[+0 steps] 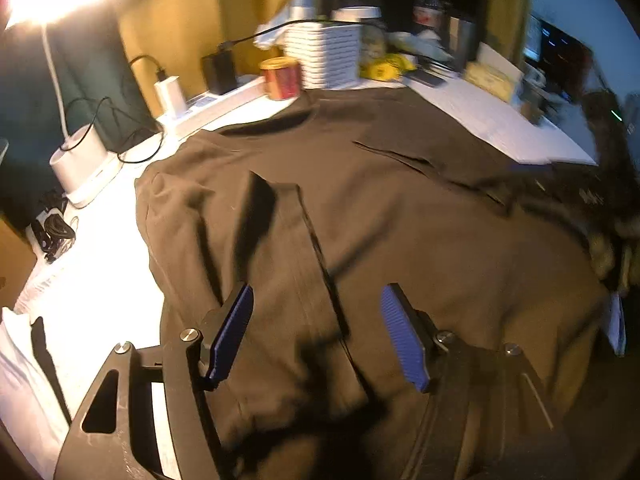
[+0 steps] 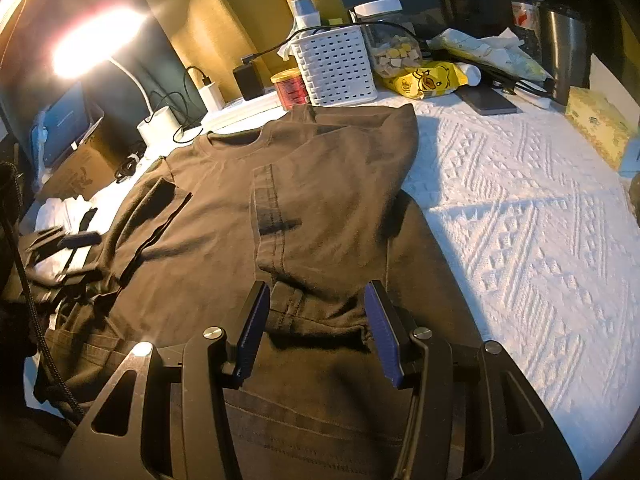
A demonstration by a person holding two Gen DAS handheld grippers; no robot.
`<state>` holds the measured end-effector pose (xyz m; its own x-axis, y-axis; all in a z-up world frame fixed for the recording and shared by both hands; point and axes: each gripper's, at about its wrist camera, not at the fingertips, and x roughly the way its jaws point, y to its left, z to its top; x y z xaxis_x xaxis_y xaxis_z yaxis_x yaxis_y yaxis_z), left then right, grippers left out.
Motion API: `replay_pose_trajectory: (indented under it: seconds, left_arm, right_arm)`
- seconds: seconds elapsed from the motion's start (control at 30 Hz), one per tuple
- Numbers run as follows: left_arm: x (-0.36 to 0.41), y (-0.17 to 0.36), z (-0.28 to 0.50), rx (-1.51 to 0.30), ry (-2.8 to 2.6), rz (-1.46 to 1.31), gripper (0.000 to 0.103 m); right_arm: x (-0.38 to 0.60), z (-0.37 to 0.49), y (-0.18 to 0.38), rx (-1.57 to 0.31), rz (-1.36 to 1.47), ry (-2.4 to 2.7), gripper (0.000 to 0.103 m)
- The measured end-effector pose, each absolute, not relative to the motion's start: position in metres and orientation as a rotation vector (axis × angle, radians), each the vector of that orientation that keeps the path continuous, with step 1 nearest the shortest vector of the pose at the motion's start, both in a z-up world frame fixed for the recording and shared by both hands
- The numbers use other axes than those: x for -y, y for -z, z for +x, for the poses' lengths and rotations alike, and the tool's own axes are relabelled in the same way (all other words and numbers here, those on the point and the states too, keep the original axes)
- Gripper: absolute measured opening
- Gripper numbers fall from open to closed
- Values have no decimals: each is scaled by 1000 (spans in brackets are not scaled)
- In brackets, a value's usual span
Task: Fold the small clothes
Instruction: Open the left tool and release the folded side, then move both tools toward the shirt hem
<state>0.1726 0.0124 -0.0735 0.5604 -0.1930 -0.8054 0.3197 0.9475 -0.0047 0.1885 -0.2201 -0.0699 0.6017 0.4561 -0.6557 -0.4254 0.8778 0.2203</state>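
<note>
A dark brown T-shirt lies spread on the white textured cloth, collar toward the back. In the right wrist view the shirt has its right sleeve and side folded inward over the chest. My left gripper is open above the shirt's left side, a fold of cloth between its blue pads, not pinched. My right gripper is open over the folded sleeve hem at the lower part of the shirt. The left gripper also shows in the right wrist view at the shirt's left edge.
At the back stand a white perforated basket, a red tin, a snack jar, a yellow duck packet, a steel tumbler, a water bottle, a tissue box, a lit lamp and chargers with cables.
</note>
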Motion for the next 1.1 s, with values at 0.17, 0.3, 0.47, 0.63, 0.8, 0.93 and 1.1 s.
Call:
replay_pose_trajectory:
  seconds: [0.17,0.3,0.47,0.63,0.8,0.93,1.1]
  left_arm:
    - [-7,87,208,-951,294,142,66]
    - [-3,96,230,-972,278,150,53]
    - [-2,103,250,-979,284,152,16]
    - [4,95,252,-944,322,122,4]
    - [21,93,248,-947,381,144,4]
    - [23,94,243,-972,369,157,7]
    - [16,86,228,-945,354,116,57]
  right_arm:
    - [224,195,68,-765,57,-510,52]
    - [229,202,67,-762,69,-503,52]
    - [232,211,67,-765,78,-500,52]
    - [234,218,68,-767,78,-505,52]
    - [226,216,70,-773,54,-537,52]
    - [210,213,76,-805,12,-585,52]
    - [196,209,83,-831,-33,-598,53]
